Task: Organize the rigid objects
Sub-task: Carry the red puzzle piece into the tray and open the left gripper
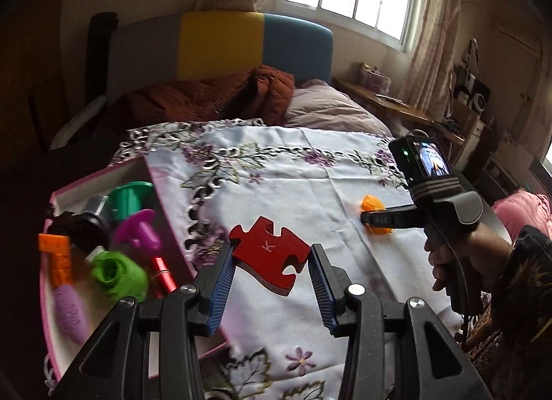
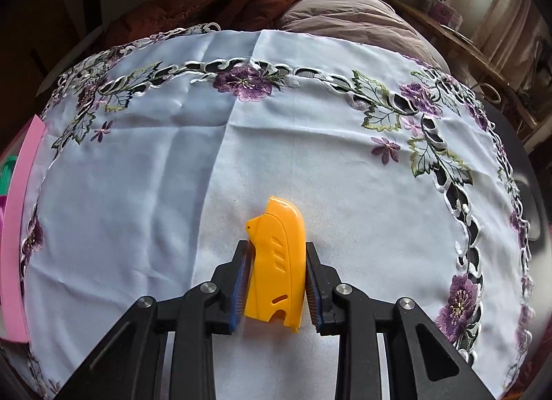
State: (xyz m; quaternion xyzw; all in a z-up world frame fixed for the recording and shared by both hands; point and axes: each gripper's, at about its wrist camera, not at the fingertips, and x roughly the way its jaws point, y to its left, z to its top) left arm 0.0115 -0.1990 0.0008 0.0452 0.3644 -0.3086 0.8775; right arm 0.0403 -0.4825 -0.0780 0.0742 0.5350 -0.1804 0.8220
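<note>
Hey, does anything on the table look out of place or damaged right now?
Nothing looks damaged or spilled. The red puzzle piece is clamped in the left gripper, and the yellow plastic piece in the right gripper.

White letter "K" on red puzzle piece (image 1: 269, 255); no other text legible.

1. Embroidered cloth (image 1: 310, 172) covers the tabletop, centre of the left wrist view.
2. Box (image 1: 165, 200) at left, on the cloth's edge, holds several toys.
3. Puzzle piece (image 1: 270, 255) sits between the left gripper (image 1: 272, 262) jaws, lower centre.
4. Plastic shell (image 2: 277, 269) sits between the right gripper (image 2: 277, 279) jaws, lower centre of the right wrist view.
5. Bed (image 1: 327, 106) lies behind the tabletop.
</note>
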